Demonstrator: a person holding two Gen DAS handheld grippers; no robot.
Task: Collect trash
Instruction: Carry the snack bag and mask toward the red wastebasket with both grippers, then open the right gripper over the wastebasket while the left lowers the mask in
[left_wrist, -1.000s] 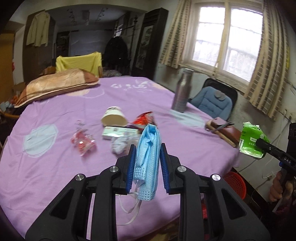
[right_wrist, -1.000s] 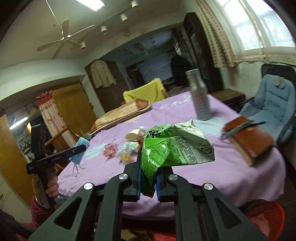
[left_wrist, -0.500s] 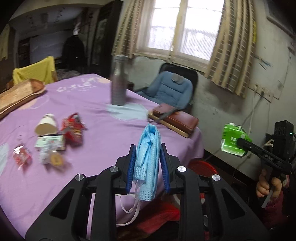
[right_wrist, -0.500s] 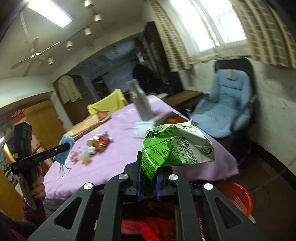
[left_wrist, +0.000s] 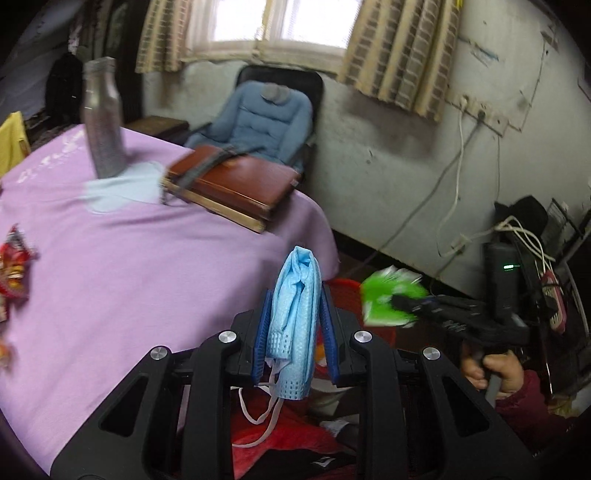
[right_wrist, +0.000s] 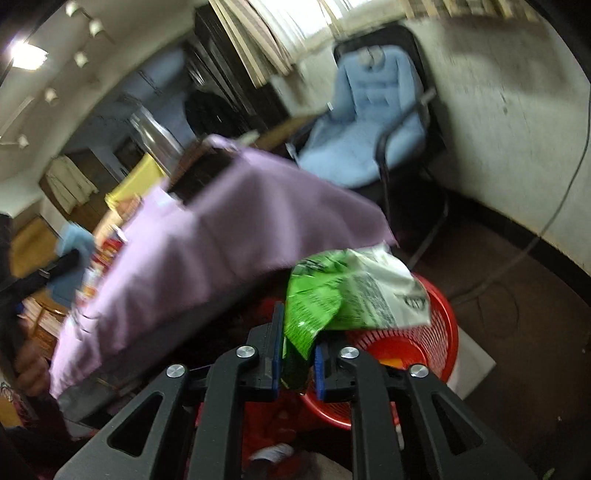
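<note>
Right claw around green wrapper, above red basket.

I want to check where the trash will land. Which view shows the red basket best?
The right wrist view: the red basket shows its open rim and mesh wall, just beyond the green wrapper in the right gripper. In the left wrist view only a sliver of it shows behind the blue face mask.

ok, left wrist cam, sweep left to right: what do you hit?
red snack wrapper → metal bottle → brown leather case → blue face mask in the left gripper → green wrapper at the right gripper's tips → black box with a green light
</note>
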